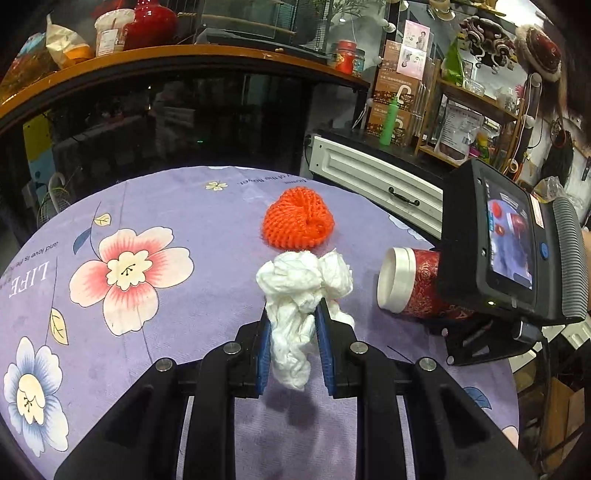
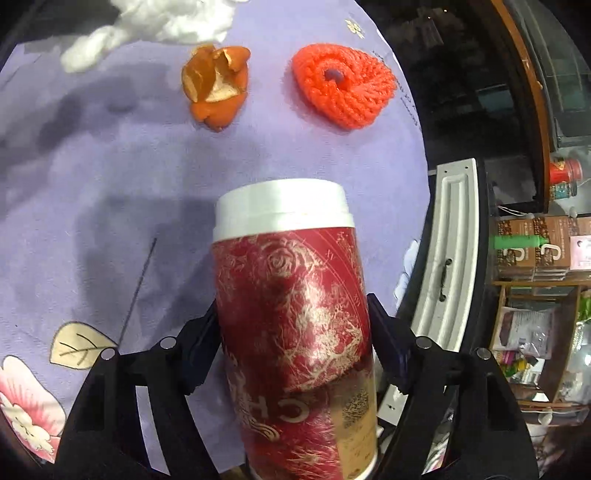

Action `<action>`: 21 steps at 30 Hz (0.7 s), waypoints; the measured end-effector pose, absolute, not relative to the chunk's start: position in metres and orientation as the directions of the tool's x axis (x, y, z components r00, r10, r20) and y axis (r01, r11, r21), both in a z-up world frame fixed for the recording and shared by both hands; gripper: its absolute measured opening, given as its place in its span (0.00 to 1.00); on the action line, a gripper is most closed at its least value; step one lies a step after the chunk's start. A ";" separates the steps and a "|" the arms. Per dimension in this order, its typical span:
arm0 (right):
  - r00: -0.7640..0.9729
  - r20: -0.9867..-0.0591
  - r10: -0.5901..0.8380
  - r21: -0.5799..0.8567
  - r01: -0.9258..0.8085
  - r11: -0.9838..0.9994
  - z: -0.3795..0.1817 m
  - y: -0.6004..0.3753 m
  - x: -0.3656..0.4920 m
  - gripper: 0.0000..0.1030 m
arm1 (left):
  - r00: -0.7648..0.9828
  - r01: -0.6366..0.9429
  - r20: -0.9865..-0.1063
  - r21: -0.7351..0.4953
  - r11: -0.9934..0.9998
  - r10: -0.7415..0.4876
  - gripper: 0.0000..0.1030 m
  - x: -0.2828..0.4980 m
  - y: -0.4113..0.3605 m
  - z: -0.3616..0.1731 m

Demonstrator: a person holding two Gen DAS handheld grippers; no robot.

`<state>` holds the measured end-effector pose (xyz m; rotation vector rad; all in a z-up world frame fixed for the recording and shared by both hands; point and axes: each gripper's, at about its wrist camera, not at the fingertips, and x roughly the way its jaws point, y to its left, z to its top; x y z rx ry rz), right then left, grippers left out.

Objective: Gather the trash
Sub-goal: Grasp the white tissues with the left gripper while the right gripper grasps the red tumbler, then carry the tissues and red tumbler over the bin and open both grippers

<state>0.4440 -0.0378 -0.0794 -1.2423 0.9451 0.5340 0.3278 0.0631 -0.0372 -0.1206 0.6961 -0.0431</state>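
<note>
My left gripper (image 1: 293, 314) is shut on a crumpled white tissue (image 1: 299, 280) and holds it just above the purple flowered tablecloth (image 1: 147, 221). The same tissue (image 2: 147, 22) shows at the top of the right wrist view. A red paper cup with a white lid (image 2: 291, 295) lies lengthwise between the fingers of my right gripper (image 2: 293, 314), whose pads press both its sides. In the left wrist view the cup (image 1: 406, 280) sticks out sideways from the right gripper's black housing (image 1: 480, 240). An orange foam net (image 2: 343, 85) and an orange peel (image 2: 216, 85) lie beyond it.
The round table's edge runs close behind the foam net (image 1: 298, 221). A white drawer front (image 1: 369, 173) stands past the table on the right, a dark glass cabinet (image 1: 184, 122) behind. A thin dark stick (image 2: 138, 288) lies on the cloth left of the cup.
</note>
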 end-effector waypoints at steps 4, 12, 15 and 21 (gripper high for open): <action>0.586 -0.805 -0.091 -0.582 -0.748 0.319 -0.068 -0.049 0.433 0.70 | 0.768 0.001 -0.635 -0.127 0.992 -0.082 0.22 0.327 0.064 -0.038; 0.688 -0.724 0.050 -0.537 -0.607 0.586 -0.009 -0.117 0.400 0.69 | 0.776 0.016 -0.623 -0.129 0.991 -0.094 0.22 0.325 0.057 -0.038; 0.717 -0.692 0.082 -0.483 -0.545 0.686 0.006 -0.151 0.380 0.69 | 0.771 0.038 -0.627 -0.135 0.990 -0.115 0.22 0.324 0.049 -0.041; 0.764 -0.631 0.135 -0.337 -0.428 0.839 0.019 -0.219 0.347 0.69 | 0.777 0.088 -0.617 -0.093 0.992 -0.127 0.22 0.318 0.027 -0.040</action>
